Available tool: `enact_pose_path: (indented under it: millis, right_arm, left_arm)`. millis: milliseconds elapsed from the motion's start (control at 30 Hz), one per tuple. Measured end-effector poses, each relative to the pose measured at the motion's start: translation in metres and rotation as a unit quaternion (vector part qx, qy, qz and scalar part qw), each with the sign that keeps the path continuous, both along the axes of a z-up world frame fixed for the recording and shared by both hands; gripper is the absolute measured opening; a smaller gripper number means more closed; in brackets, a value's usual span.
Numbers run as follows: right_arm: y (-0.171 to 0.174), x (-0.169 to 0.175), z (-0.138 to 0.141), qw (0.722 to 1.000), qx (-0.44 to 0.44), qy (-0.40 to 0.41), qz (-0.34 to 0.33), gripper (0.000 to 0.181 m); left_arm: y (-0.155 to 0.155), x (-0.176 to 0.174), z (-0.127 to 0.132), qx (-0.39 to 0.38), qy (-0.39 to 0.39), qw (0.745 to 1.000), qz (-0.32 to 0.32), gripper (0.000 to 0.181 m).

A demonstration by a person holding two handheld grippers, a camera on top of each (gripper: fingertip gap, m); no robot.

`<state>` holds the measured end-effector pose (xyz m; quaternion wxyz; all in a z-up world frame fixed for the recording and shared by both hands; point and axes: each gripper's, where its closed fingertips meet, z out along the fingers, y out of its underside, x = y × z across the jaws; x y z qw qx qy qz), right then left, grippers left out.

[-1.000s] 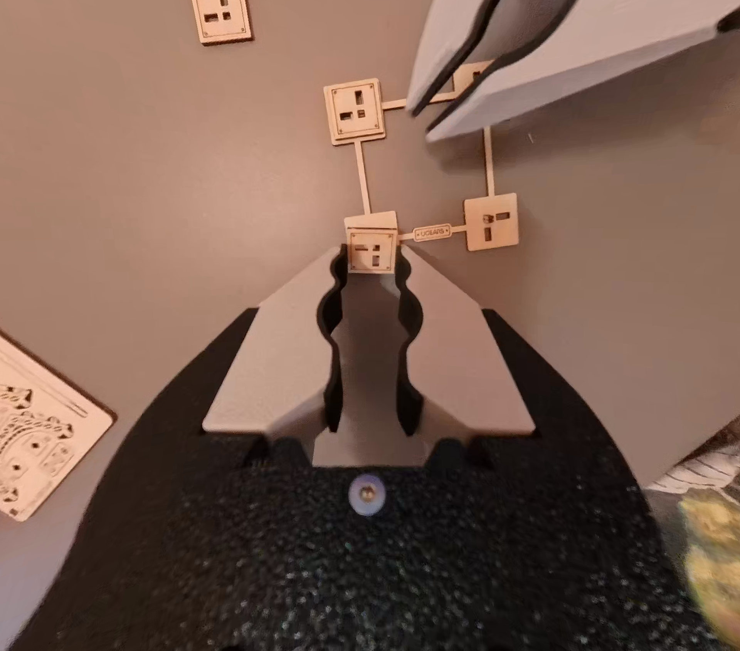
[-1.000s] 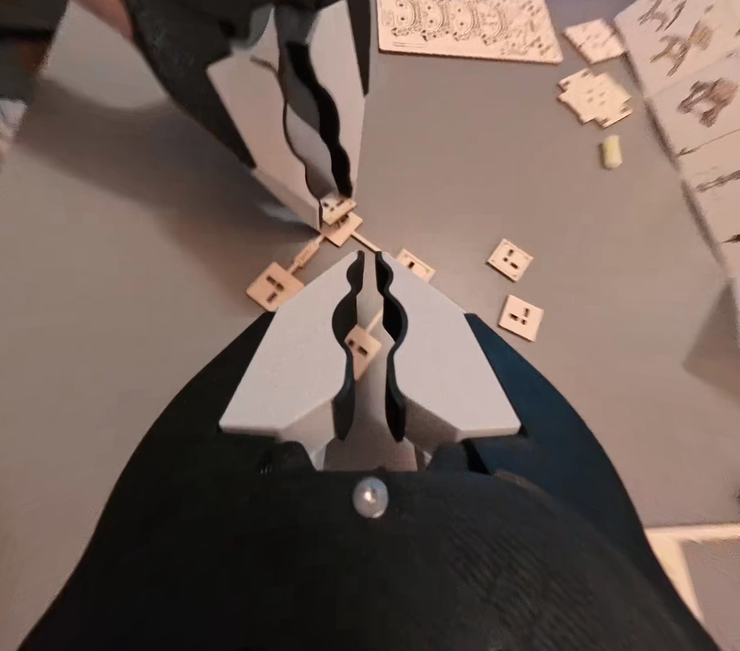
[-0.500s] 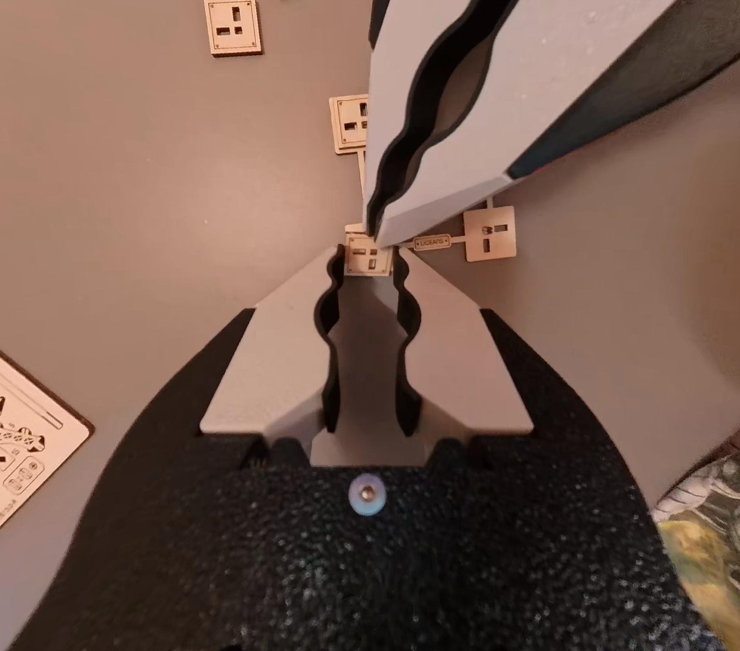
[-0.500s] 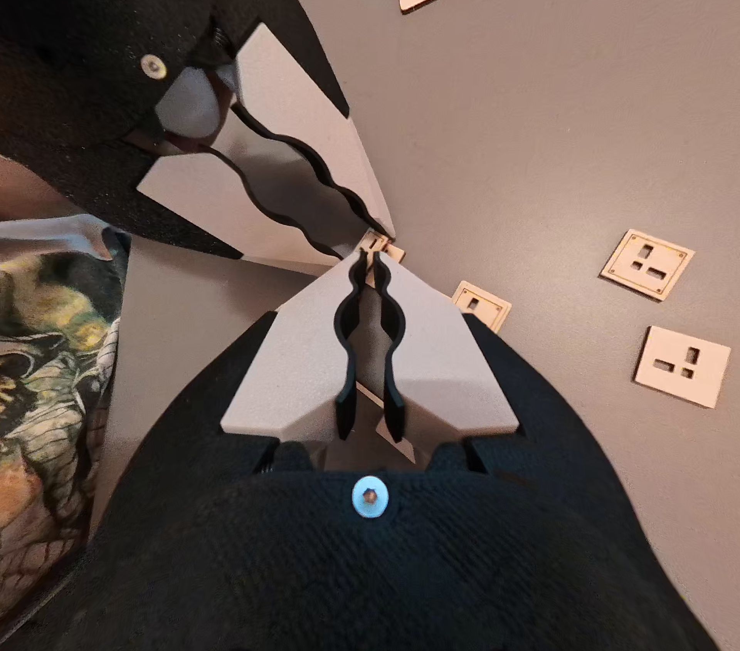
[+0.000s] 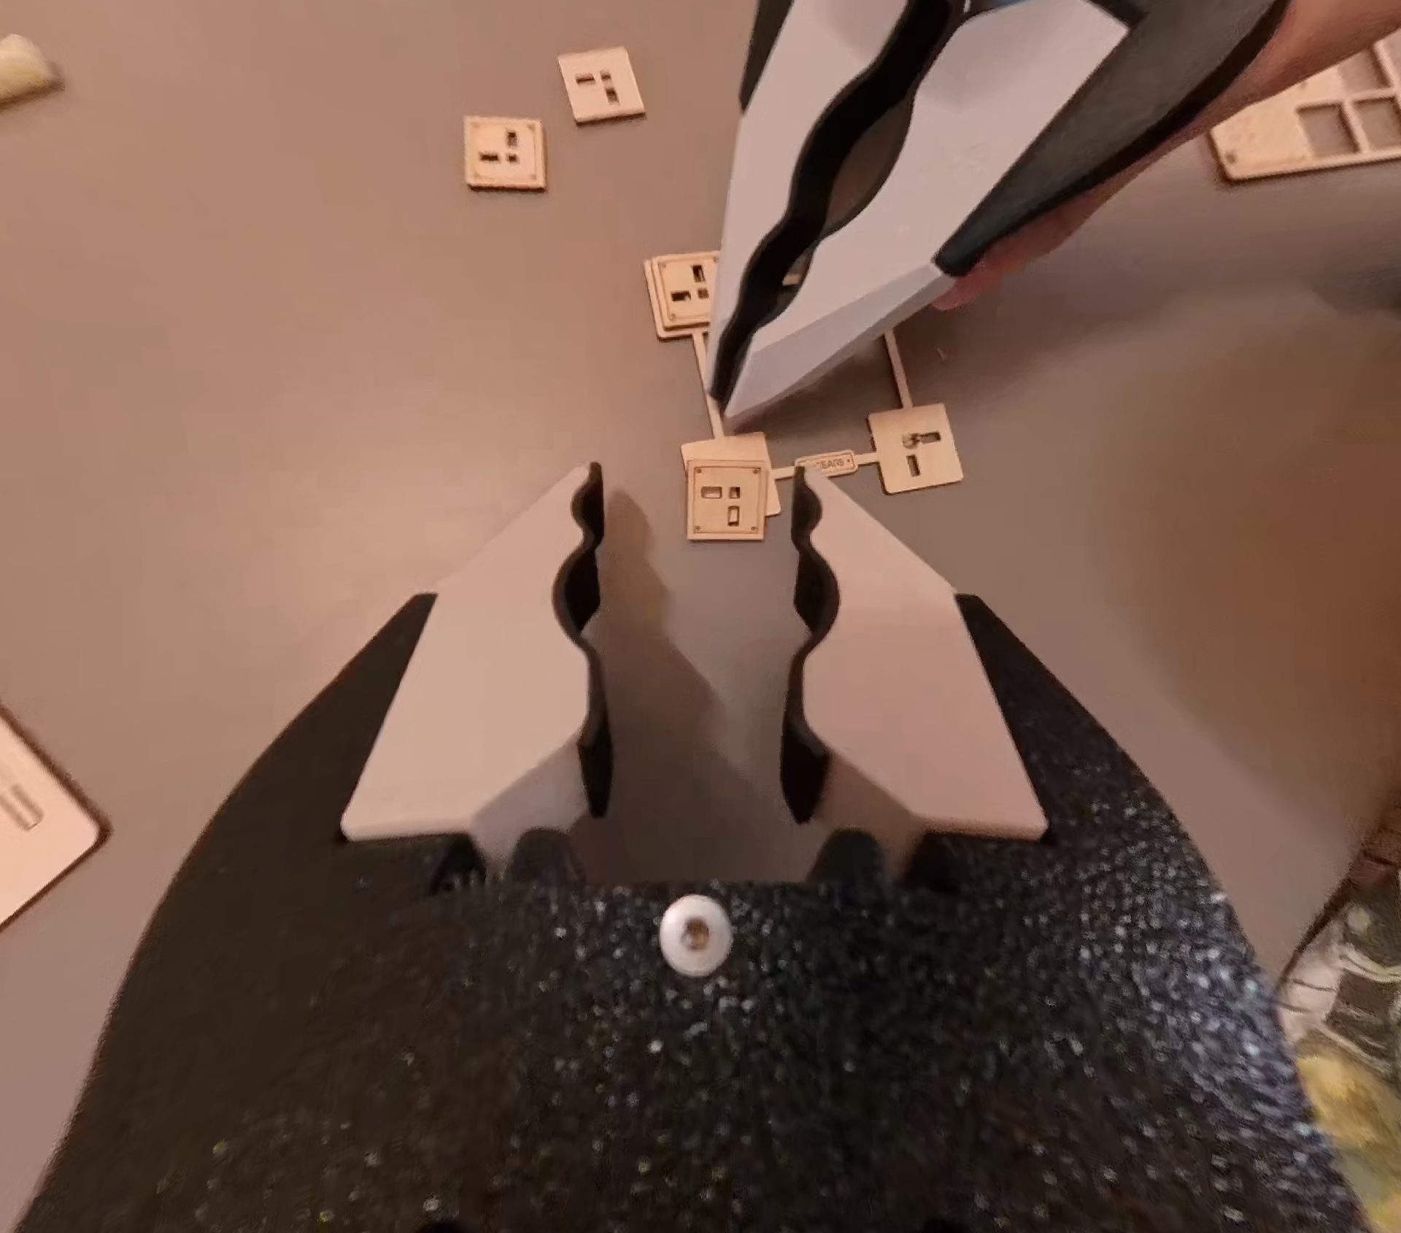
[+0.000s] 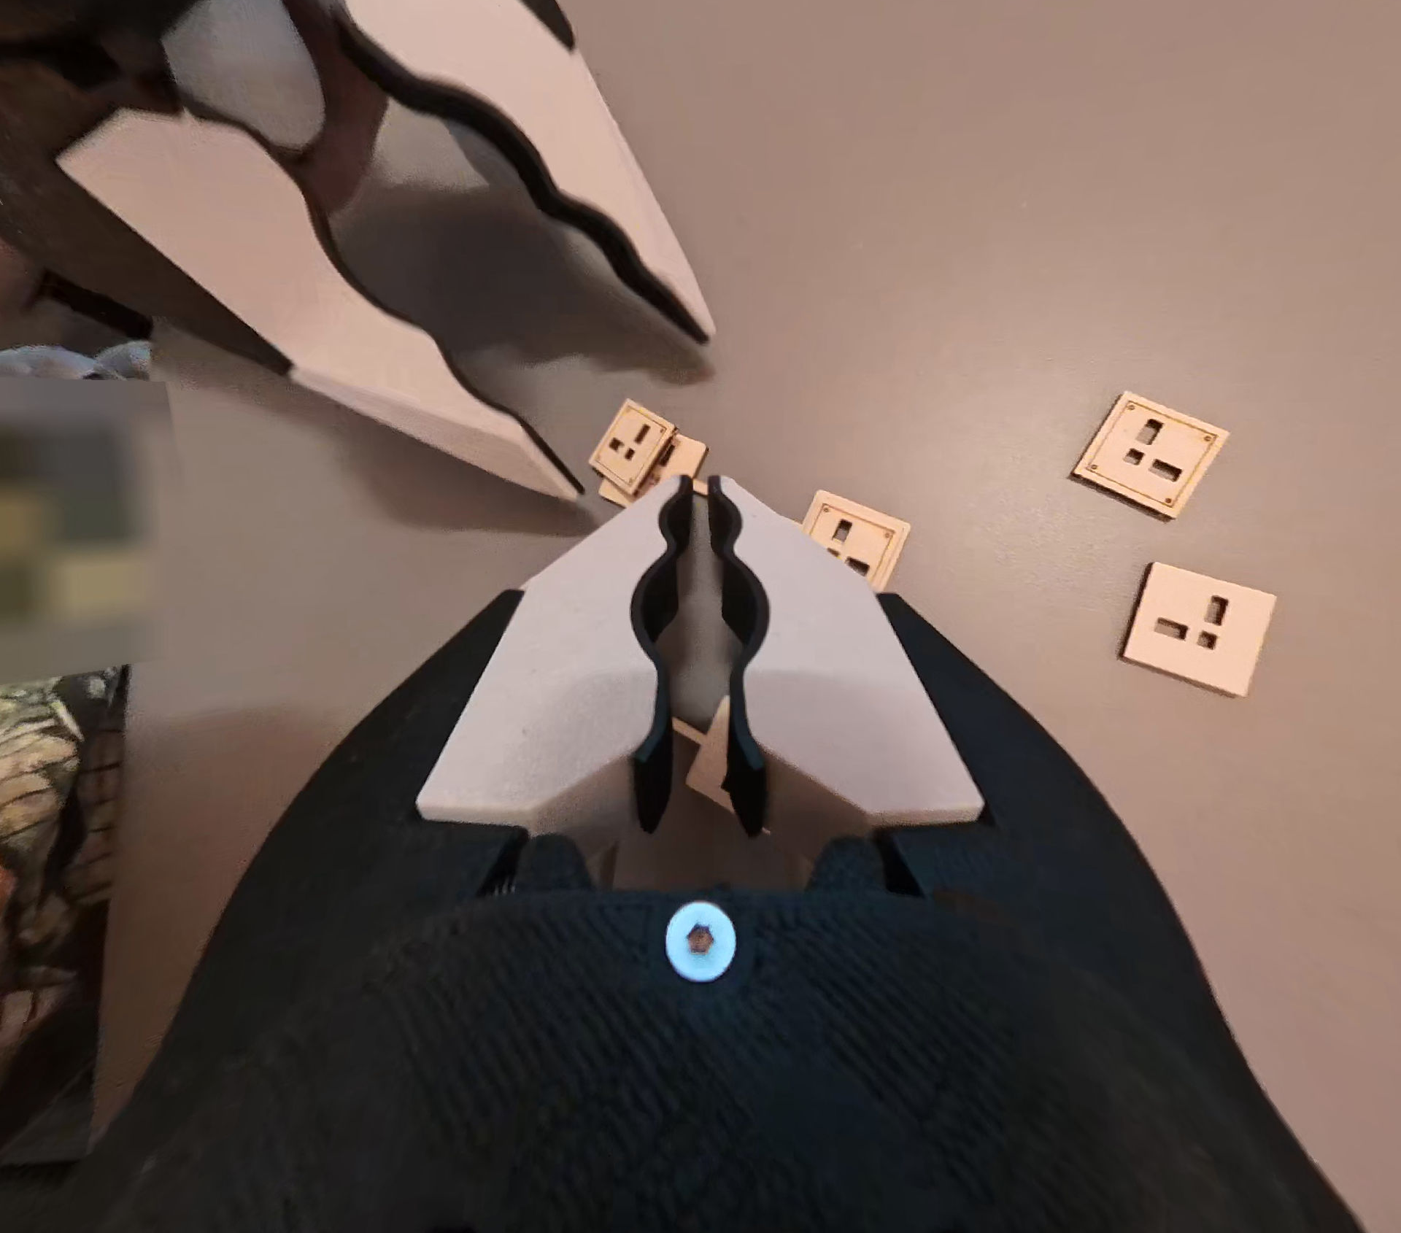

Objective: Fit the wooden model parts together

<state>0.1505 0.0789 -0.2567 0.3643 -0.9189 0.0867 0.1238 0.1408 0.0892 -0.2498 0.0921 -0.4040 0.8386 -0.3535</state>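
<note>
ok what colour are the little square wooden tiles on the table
Pale, light tan wood with dark rectangular cut-outs, as on this square tile; the right wrist view shows them best.

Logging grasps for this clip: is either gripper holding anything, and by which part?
Left gripper: open, empty. Right gripper: nearly closed over the wooden frame, apparently on a thin strip; contact hidden.

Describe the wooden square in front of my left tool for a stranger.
On the grey table, find the wooden frame of squares joined by thin strips. At its corner nearest the open left tool, one square lies stacked askew, beside the strip's tag.
</note>
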Motion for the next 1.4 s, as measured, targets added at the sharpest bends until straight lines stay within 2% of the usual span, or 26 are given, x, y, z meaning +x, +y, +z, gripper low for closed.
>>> enact_pose_path:
  millis: [133, 333, 467, 633, 767, 867, 933, 1033, 1100, 1400]
  right_arm:
    - [-0.002, -0.002, 0.003, 1.0, 0.002, -0.012, 0.014, 0.001]
    - [-0.001, -0.013, -0.002, 0.999, -0.003, -0.03, 0.041, 0.002]
    - [0.001, -0.014, -0.004, 0.998, -0.004, -0.044, 0.045, 0.003]
    - [-0.002, -0.013, -0.005, 0.997, -0.015, -0.06, 0.05, 0.004]
    - [-0.003, -0.01, 0.0, 0.997, -0.009, -0.06, 0.042, 0.0]
    - [-0.004, -0.011, -0.008, 0.997, -0.023, -0.064, 0.048, 0.0]
    - [-0.003, -0.012, -0.007, 0.997, -0.019, -0.06, 0.049, 0.0]
    - [-0.003, -0.011, -0.007, 0.997, -0.017, -0.058, 0.045, 0.0]
    - [-0.003, -0.011, -0.007, 0.997, -0.018, -0.059, 0.044, 0.0]
    - [-0.003, -0.011, -0.008, 0.998, -0.016, -0.054, 0.041, 0.0]
  left_arm:
    - [0.0, -0.009, 0.008, -0.029, -0.024, 0.999, -0.007, 0.039]
    - [0.003, -0.014, -0.013, 0.039, -0.042, 0.998, -0.007, 0.033]
    - [-0.003, -0.015, -0.012, 0.012, -0.041, 0.999, 0.004, 0.029]
    - [-0.003, -0.012, -0.013, 0.012, -0.049, 0.999, 0.015, 0.019]
    - [-0.004, -0.013, -0.013, 0.012, -0.052, 0.998, 0.017, 0.019]
    - [-0.003, -0.01, -0.011, 0.012, -0.062, 0.998, 0.026, 0.009]
    - [-0.004, -0.01, -0.011, 0.006, -0.059, 0.998, 0.029, 0.009]
    - [-0.004, -0.01, -0.012, 0.008, -0.053, 0.998, 0.037, 0.026]
    - [-0.002, -0.01, -0.013, 0.016, -0.053, 0.998, 0.041, 0.029]
    - [-0.013, -0.01, -0.015, 0.028, -0.066, 0.997, 0.033, 0.02]
